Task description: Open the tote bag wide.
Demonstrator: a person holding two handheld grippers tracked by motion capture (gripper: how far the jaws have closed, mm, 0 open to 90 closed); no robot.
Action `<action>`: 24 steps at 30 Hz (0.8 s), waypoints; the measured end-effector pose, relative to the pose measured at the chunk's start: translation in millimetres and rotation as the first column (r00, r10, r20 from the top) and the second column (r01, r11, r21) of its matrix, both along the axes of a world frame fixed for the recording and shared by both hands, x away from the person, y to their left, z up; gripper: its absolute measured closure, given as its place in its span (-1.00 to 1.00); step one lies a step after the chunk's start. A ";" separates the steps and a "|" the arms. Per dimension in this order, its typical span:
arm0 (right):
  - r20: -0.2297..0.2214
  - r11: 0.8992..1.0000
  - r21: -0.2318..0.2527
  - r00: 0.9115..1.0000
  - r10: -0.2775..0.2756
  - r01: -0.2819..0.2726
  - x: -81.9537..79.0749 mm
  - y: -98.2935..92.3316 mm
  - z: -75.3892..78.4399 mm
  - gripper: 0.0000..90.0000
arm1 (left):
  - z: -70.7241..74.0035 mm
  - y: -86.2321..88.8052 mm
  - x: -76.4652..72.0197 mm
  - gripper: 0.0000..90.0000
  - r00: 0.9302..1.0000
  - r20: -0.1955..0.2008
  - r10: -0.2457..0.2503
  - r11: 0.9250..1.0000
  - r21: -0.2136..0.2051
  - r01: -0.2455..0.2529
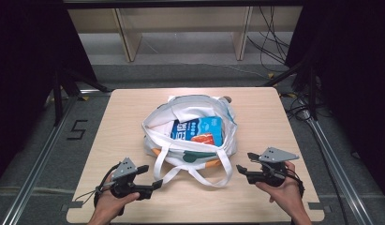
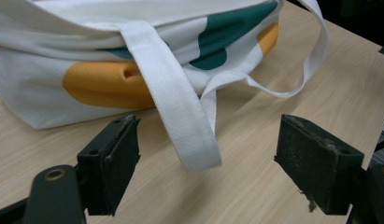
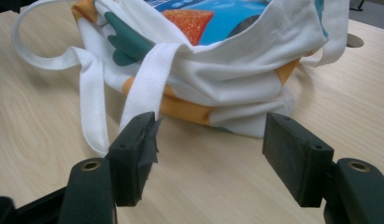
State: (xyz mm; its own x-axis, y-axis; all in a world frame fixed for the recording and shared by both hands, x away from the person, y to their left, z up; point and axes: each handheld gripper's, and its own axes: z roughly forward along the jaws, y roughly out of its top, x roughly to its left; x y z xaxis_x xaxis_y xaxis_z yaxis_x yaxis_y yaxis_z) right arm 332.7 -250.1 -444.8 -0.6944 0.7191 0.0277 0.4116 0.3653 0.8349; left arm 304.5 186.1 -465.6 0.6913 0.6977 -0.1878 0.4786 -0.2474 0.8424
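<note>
A white cloth tote bag (image 1: 190,112) with green and orange patches lies open in the middle of the wooden table (image 1: 120,117). Inside it rests a blue packet (image 1: 199,130) with an orange picture. Its white straps (image 1: 190,176) trail toward the front edge. My left gripper (image 1: 150,176) stands open at the front left, jaws wide, with a strap (image 2: 180,116) hanging just ahead between them. My right gripper (image 1: 244,164) is open at the front right, close to the bag's (image 3: 236,79) side, nothing between its jaws. The blue packet (image 3: 213,11) peeks from the bag's mouth.
Wooden shelving (image 1: 181,28) stands beyond the table's far edge, with cables (image 1: 270,42) on the floor at the right. Metal rails (image 1: 35,164) run along both sides of the table. Bare tabletop lies left and right of the bag.
</note>
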 end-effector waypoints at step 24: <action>-0.067 1.000 -0.013 0.998 -0.007 0.006 -34.4 -7.8 -28.4 -0.40 | -24.5 -13.4 -26.9 -0.55 0.999 -0.008 -0.037 0.992 0.121 0.038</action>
State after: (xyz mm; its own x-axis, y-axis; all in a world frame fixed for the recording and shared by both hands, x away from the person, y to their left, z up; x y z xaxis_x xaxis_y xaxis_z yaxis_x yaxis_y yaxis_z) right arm 298.3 -257.9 -473.2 -0.6865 0.7242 0.0653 0.4692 0.3726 0.8007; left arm 277.6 172.7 -490.1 0.7165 0.6893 -0.1073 0.4719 -0.3656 0.8023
